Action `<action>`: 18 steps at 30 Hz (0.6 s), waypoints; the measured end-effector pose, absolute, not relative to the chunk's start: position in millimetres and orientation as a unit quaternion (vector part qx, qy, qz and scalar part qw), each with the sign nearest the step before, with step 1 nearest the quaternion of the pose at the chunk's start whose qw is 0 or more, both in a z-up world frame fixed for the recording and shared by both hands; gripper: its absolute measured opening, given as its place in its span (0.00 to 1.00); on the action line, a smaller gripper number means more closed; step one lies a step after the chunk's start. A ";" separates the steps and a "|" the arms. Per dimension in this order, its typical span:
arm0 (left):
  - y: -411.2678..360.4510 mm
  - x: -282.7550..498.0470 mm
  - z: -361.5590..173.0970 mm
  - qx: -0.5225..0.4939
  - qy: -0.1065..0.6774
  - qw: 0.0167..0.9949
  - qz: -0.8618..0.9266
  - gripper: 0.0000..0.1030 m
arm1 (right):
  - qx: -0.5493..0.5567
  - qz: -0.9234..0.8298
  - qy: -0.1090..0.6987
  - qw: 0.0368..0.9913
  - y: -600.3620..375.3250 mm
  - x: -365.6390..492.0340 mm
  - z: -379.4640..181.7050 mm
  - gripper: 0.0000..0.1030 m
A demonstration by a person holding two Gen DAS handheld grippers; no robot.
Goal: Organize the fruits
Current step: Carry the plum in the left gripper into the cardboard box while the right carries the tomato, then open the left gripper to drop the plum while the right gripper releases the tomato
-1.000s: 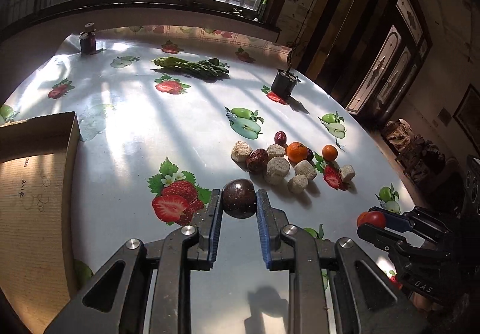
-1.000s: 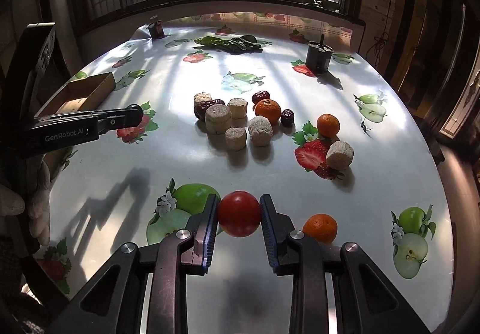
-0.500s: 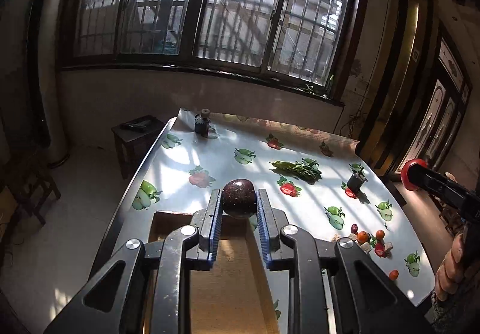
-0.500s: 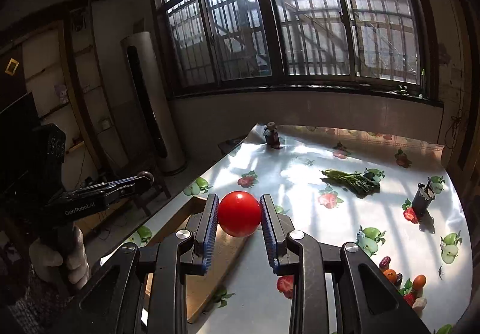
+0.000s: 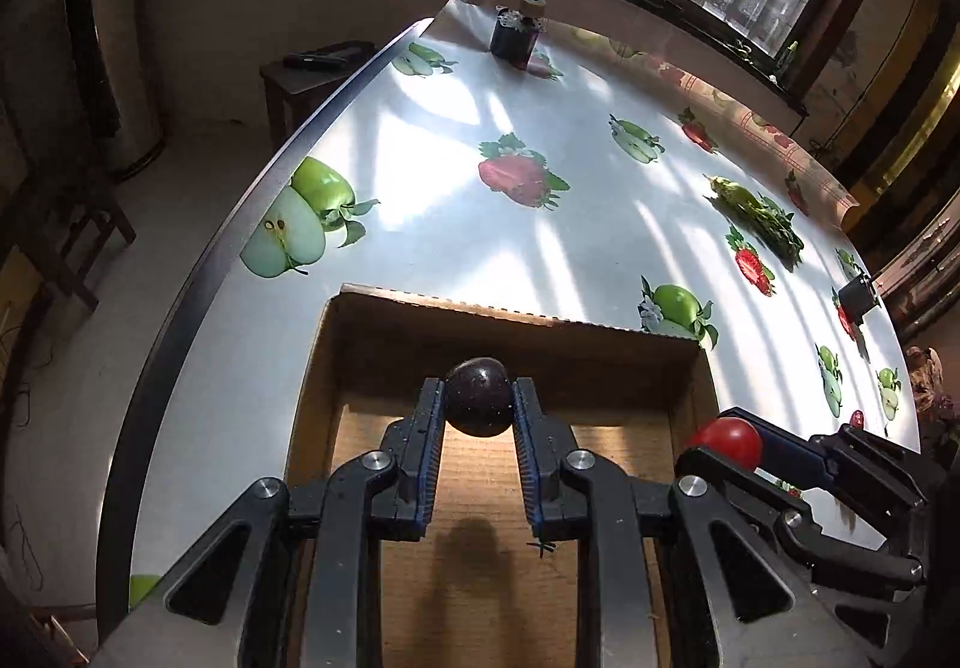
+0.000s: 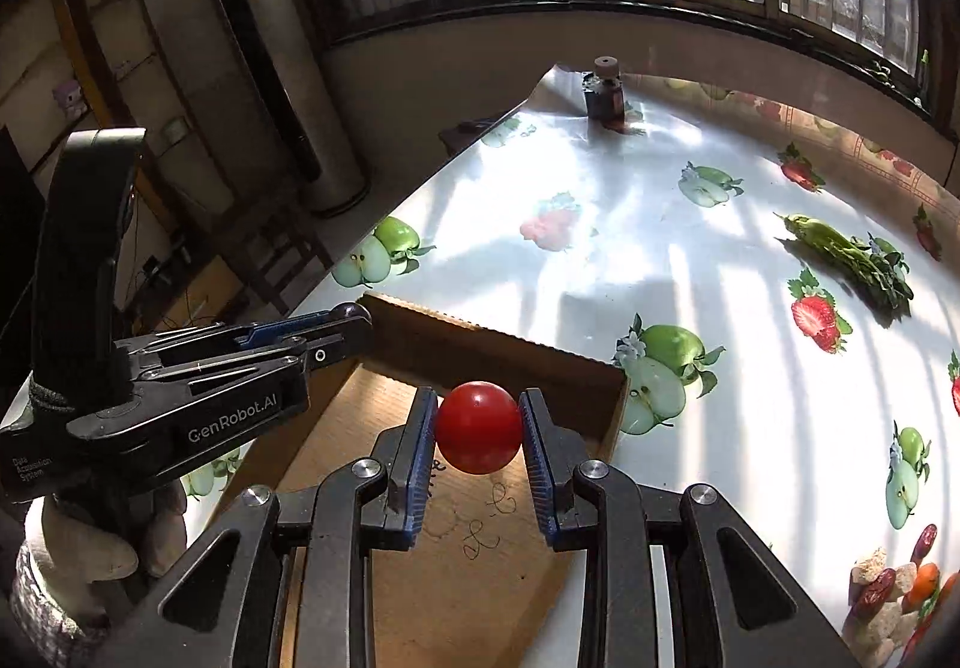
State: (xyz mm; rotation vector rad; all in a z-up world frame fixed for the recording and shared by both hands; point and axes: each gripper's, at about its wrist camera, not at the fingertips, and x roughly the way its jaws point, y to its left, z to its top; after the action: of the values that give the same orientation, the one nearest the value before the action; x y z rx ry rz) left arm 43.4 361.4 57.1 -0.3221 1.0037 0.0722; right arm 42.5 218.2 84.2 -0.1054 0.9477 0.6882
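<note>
Clamped between the left gripper [image 5: 479, 398] jaws a dark round plum [image 5: 478, 396], between the right gripper [image 6: 478, 428] jaws a red round tomato [image 6: 478, 426], both above the empty shallow cardboard box [image 5: 516, 318]; unsorted fruit pile [image 6: 894, 590] beyond at four o'clock.

Matt corrugated cardboard box [image 5: 510, 315] on glossy (fruit-printed) plastic tablecloth [image 5: 588, 176]

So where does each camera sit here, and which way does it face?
Left wrist: on the left gripper, looking down into the box; its fingers clamp a dark fruit; the right gripper shows at right.
Right wrist: on the right gripper, over the box, clamping a red fruit; a gloved hand shows at left.
Shared: box, table, bottle, greens.
</note>
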 end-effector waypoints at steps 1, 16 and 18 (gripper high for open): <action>362.3 47.8 47.7 -0.161 0.487 0.858 0.034 0.21 | -0.052 0.320 0.456 0.829 221.7 46.4 72.2 0.29; 376.8 50.5 26.5 -0.217 0.499 0.838 0.034 0.27 | -0.052 0.306 0.487 0.816 229.2 67.5 23.8 0.47; 377.2 44.8 34.2 -0.219 0.492 0.842 0.040 0.28 | -0.040 0.307 0.475 0.824 225.0 65.1 32.1 0.60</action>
State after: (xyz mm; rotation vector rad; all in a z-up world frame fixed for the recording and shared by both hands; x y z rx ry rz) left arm 44.8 377.2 34.2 -0.4619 1.0392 0.0847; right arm 65.1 225.0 32.1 -0.0856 1.0105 0.6534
